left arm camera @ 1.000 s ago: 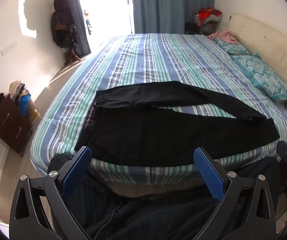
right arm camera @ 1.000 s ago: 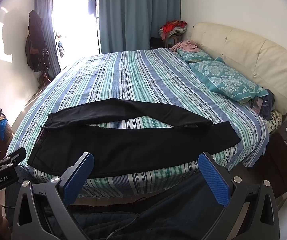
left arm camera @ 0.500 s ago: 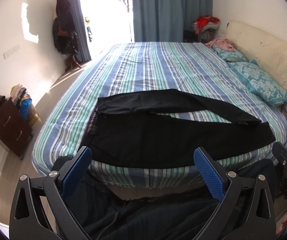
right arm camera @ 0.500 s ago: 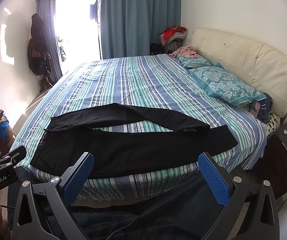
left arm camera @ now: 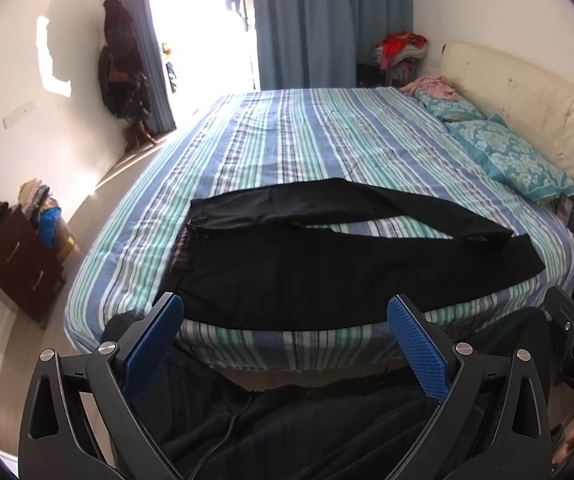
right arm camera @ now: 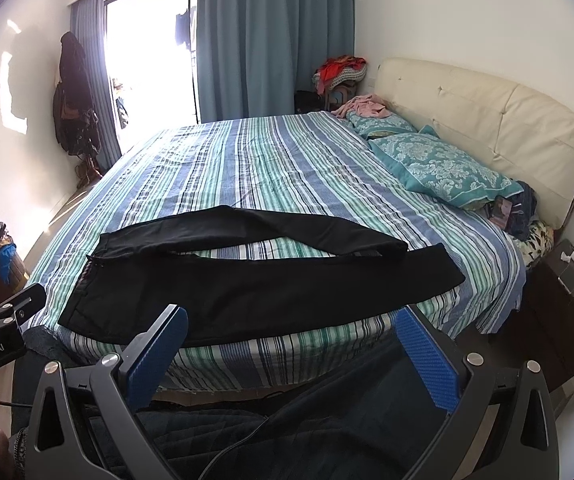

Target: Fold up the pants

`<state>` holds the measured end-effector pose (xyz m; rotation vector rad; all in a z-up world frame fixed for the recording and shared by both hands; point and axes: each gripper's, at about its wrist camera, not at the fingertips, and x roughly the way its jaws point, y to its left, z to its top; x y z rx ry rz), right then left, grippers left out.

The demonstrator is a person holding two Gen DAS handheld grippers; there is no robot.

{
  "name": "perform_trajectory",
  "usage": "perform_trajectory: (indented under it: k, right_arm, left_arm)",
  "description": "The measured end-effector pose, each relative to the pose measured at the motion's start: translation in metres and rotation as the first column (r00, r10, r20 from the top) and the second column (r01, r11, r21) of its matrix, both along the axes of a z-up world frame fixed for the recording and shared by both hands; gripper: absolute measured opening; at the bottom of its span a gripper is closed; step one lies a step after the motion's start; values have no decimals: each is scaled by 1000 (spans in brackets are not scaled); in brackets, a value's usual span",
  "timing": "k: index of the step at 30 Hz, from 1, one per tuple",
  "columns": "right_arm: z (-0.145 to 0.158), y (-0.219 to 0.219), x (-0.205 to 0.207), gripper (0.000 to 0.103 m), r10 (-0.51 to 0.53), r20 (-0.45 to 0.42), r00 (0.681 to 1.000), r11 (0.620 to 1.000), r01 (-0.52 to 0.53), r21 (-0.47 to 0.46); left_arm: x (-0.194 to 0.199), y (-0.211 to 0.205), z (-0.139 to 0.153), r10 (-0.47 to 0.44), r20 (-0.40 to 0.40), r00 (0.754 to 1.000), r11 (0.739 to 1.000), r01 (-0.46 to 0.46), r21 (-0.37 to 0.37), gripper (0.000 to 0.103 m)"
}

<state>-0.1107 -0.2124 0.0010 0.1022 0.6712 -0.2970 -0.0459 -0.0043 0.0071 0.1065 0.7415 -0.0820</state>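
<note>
Black pants (left arm camera: pixel 327 264) lie flat along the near edge of the striped bed (left arm camera: pixel 307 140), waistband at the left, legs running right and slightly apart. They also show in the right wrist view (right arm camera: pixel 271 284). My left gripper (left arm camera: pixel 287 320) is open and empty, held back from the bed's near edge, in front of the waist and thigh part. My right gripper (right arm camera: pixel 291 332) is open and empty, also short of the bed edge, in front of the near leg. Neither touches the pants.
Teal pillows (right arm camera: pixel 447 168) and a cream headboard (right arm camera: pixel 487 112) are at the right. A dark nightstand (right arm camera: pixel 559 300) stands by the bed's right corner. A dark dresser with clothes (left arm camera: pixel 19 248) is at the left. A dark quilted garment (left arm camera: pixel 307 432) lies below the grippers.
Both grippers have drawn back and tilted up a little, so the pants sit lower and farther in the views. The pants have not moved. Both grippers stay open.
</note>
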Motion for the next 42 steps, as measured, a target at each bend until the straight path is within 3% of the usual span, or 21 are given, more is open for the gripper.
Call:
perform_trajectory:
  k: [6, 30, 36, 42]
  right_arm:
    - [-4, -8, 1, 103, -14, -16, 1000, 1000, 14, 24]
    - [-6, -3, 1, 103, 16, -6, 1000, 1000, -15, 20]
    - [-5, -2, 0, 103, 88, 23, 996, 994, -89, 59]
    - [5, 11, -6, 103, 190, 120, 974, 978, -199, 68]
  left_arm:
    - [-1, -8, -4, -26, -15, 1000, 999, 26, 30, 102]
    - [3, -2, -6, -15, -41, 999, 1000, 15, 14, 102]
    - [5, -3, -8, -28, -55, 998, 1000, 28, 2, 102]
    - [10, -12, -10, -89, -81, 993, 996, 88, -18, 102]
